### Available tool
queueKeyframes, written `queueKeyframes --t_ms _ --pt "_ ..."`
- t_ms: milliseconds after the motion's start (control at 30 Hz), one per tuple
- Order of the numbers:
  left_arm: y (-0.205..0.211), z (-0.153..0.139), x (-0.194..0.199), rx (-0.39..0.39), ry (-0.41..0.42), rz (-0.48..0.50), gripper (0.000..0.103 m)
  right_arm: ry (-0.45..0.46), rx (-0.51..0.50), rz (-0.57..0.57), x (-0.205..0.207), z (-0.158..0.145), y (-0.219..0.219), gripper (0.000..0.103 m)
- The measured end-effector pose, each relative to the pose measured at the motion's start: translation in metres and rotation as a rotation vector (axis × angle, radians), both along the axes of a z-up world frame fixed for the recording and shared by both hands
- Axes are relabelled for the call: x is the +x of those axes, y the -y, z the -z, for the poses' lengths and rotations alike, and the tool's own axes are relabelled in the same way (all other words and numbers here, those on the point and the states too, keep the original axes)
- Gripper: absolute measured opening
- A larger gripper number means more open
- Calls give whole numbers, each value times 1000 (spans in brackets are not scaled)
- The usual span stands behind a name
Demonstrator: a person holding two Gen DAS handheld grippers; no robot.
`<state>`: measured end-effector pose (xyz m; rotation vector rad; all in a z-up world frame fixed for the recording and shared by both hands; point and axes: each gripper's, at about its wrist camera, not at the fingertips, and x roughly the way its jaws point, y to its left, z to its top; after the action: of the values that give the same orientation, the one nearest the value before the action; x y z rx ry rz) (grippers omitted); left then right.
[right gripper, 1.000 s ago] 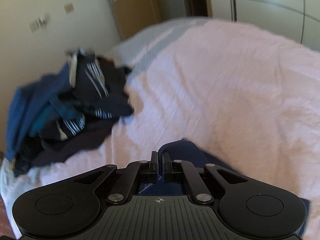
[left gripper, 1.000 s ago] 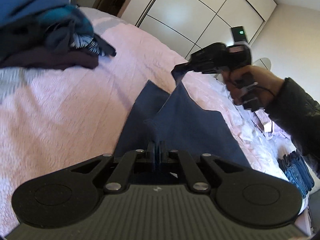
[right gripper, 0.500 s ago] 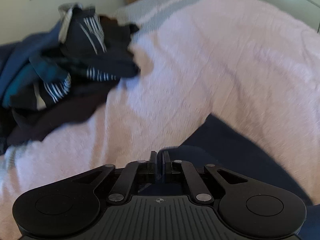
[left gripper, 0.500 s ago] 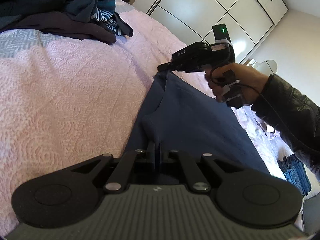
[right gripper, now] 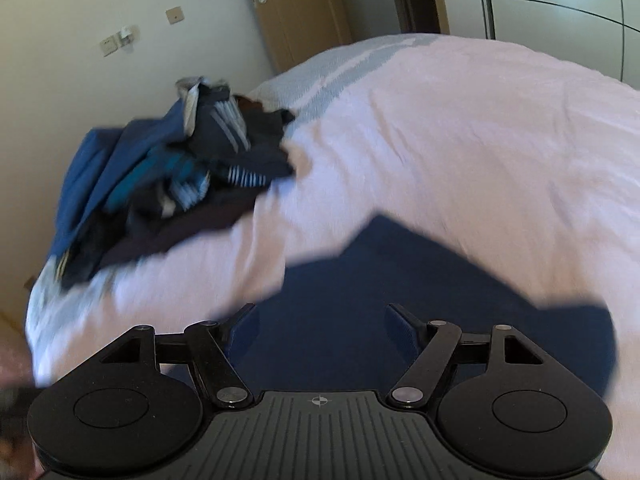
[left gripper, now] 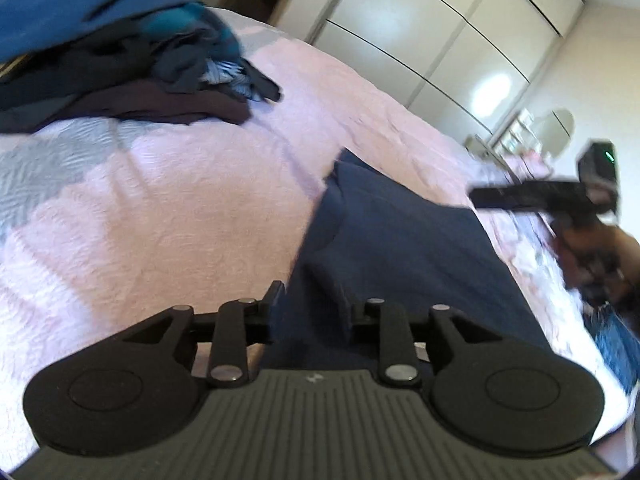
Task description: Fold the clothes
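The navy garment (left gripper: 404, 240) lies spread on the bed, nearly flat, with a soft ridge of doubled cloth running along its near left side and one corner reaching up toward the middle of the pink bedspread (left gripper: 168, 208). It looks like thin, limp knit: light, no stiffness at all, likely to sag and crease wherever it is lifted, and inclined to cling a little to the textured quilt rather than slide. I would take it by pinching an edge or a corner, two points well apart, so the fabric hangs straight between them; a grab in the middle would only bunch it. The left hand-held gripper (left gripper: 312, 300) sits low over the near edge of the garment with its jaws opening, a modest gap between them and cloth lying in that gap, not pressed. The right hand-held gripper (right gripper: 320, 320) is over the garment's dark blue expanse, jaws opening and already wide, nothing clamped; in the left wrist view it shows blurred off to the right, clear of the cloth, in a person's hand (left gripper: 592, 256). The bed is soft and quilted, so it will give under pressure. A heap of unfolded clothes (right gripper: 168, 184) sits well apart toward the headboard end, folded denim (left gripper: 618, 348) lies at the right edge, and white wardrobe doors (left gripper: 432, 40) and a wooden door (right gripper: 296, 12) line the walls.
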<state>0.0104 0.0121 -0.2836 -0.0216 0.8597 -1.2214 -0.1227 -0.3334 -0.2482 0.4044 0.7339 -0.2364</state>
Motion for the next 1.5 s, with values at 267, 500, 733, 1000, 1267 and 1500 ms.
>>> queueKeyframes --t_ms 267,500,733,1000,1267,1500 --pt "37 25 -14 173 125 105 30 -47 96 66 -131 51 -49 72" --pt "24 -18 -45 190 346 111 27 16 126 134 -208 39 -75 72" --pt "28 -46 -124 68 435 372 27 172 214 146 -249 40 -119 72" --pt "52 1 -185 199 473 592 27 32 171 33 -226 67 -152 72" --pt "26 -33 -164 143 522 514 28 132 131 82 -244 30 -149 72" --pt "59 -20 -134 147 480 464 28 180 125 36 -208 34 -142 72"
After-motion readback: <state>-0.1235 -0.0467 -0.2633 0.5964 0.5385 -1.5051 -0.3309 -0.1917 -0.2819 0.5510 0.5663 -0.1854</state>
